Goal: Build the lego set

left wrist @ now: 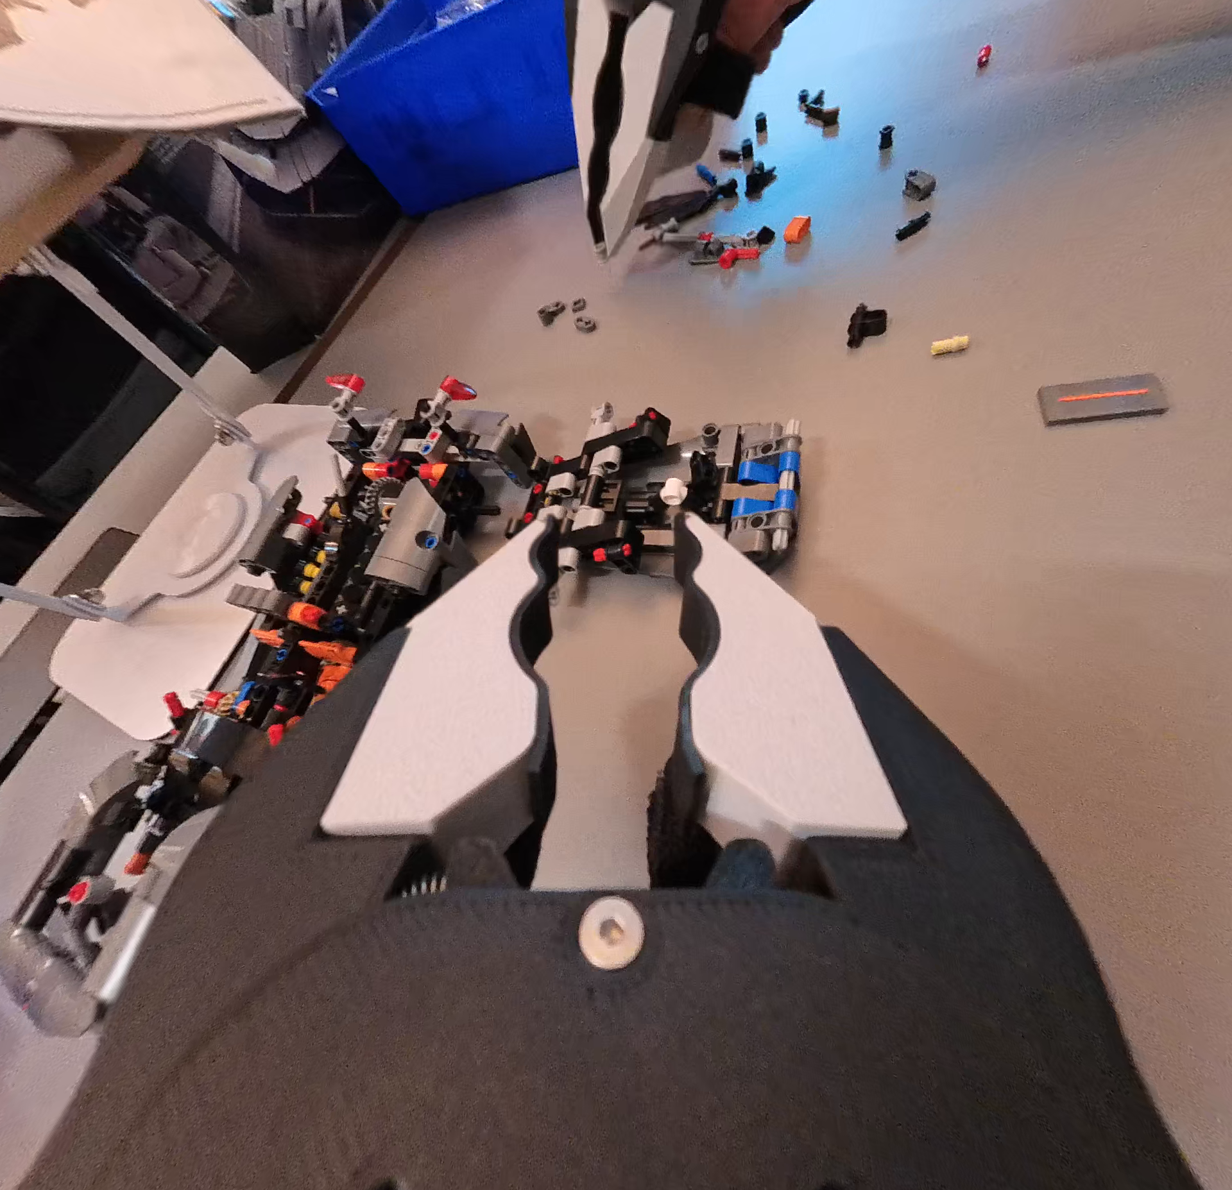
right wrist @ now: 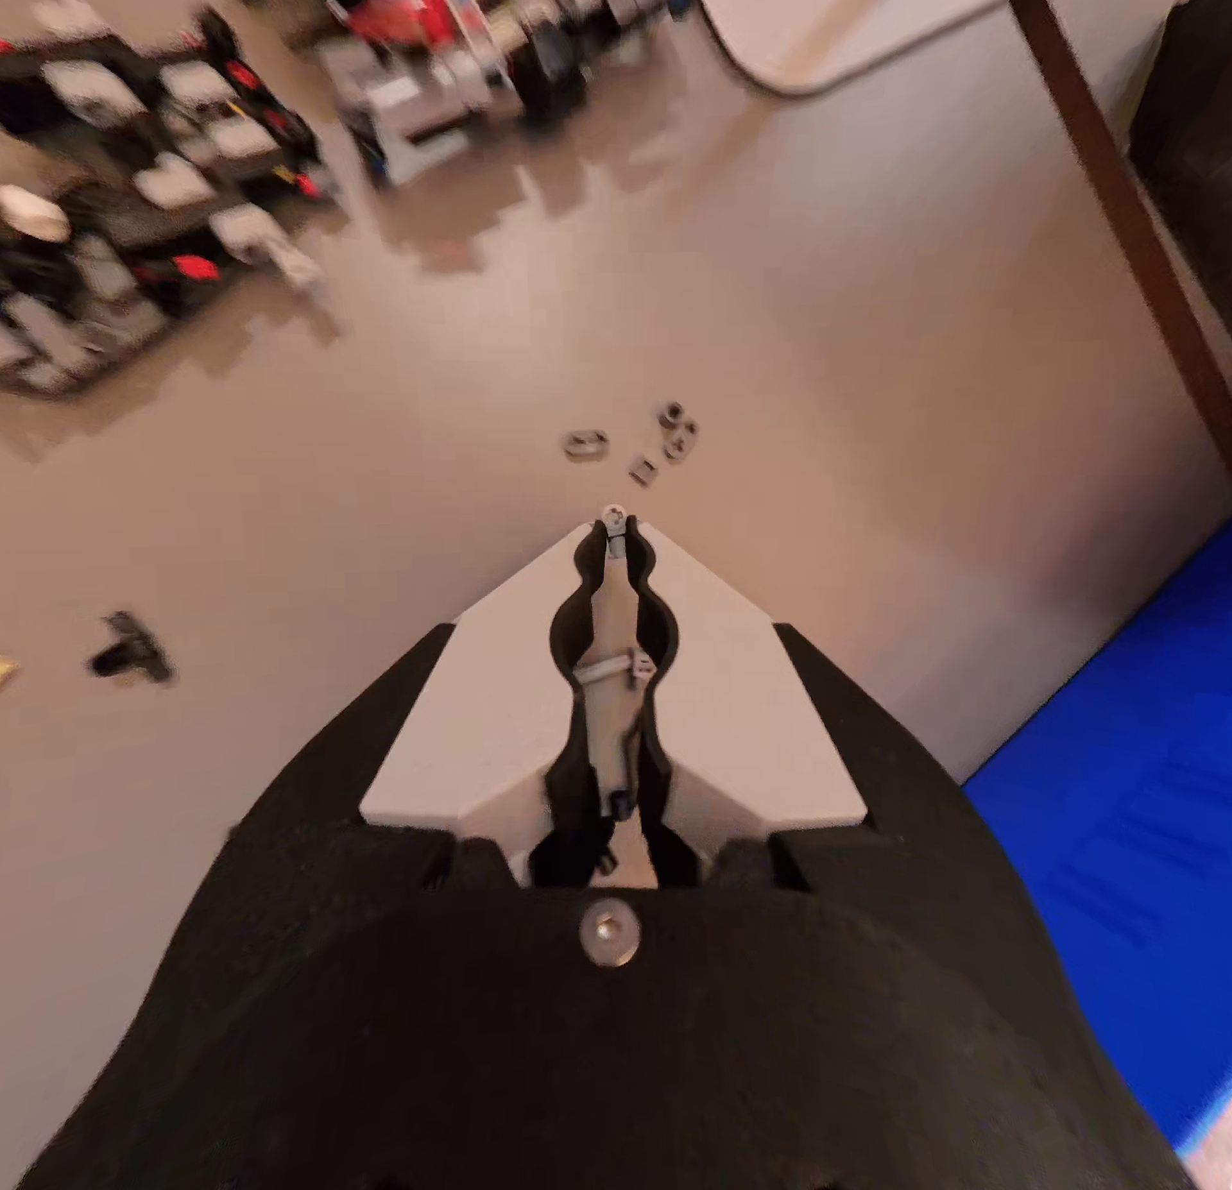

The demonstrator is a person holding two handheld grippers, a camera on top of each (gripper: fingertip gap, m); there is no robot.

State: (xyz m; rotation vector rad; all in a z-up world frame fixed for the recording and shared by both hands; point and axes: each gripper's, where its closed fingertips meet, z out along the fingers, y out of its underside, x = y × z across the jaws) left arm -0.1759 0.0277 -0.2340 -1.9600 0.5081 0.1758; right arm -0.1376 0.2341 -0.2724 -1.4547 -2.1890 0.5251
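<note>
The half-built lego model, black and grey with blue, red and orange parts, lies on the beige table. My left gripper is open, its fingertips at the model's near edge on either side of a black and grey section. My right gripper is shut on a small light-grey pin at its tips, held above the table. It also shows in the left wrist view, held by a hand, above loose parts. The model appears blurred at the upper left of the right wrist view.
Loose small parts lie scattered at the back right, with a dark flat tile with an orange line, a black piece and a yellow pin. Three small grey pieces lie ahead of my right gripper. A blue bin stands behind. A white sheet lies left. One gripper's finger ends stand about 20 cm off the other's.
</note>
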